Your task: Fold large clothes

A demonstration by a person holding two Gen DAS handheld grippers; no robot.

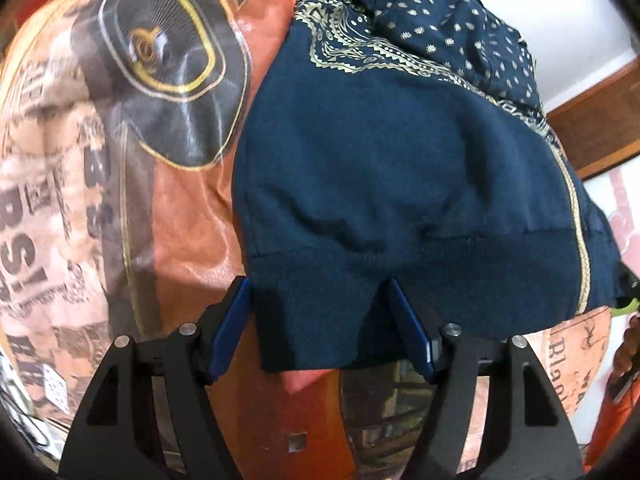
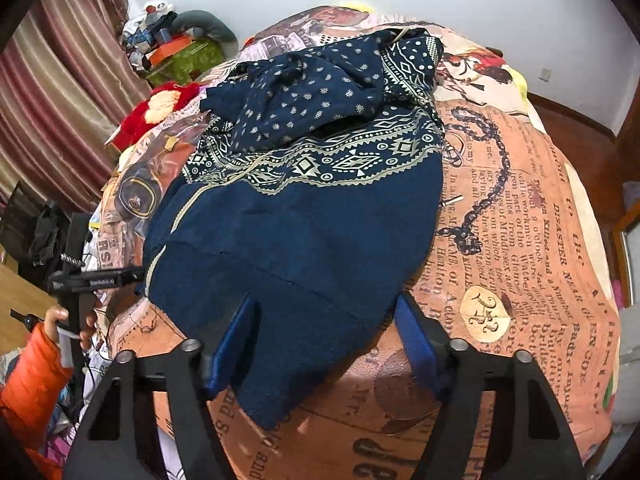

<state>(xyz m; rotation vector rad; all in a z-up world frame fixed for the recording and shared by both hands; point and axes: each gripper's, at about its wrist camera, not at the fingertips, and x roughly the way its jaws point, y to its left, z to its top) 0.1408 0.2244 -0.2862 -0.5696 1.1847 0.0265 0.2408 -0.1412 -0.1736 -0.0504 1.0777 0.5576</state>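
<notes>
Both tools are sitting wide open: left tool [image 1: 322, 322] and right tool [image 2: 326, 334] each straddling the hem of the navy patterned garment [image 2: 304, 216] w/o pinching it, garment lying crumpled on the print-covered bed [image 2: 520, 240].

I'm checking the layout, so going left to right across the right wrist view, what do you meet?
Curtain → left gripper, held in the person's hand → navy garment, its hem between the right gripper's fingers → chain print on the bedspread.
</notes>
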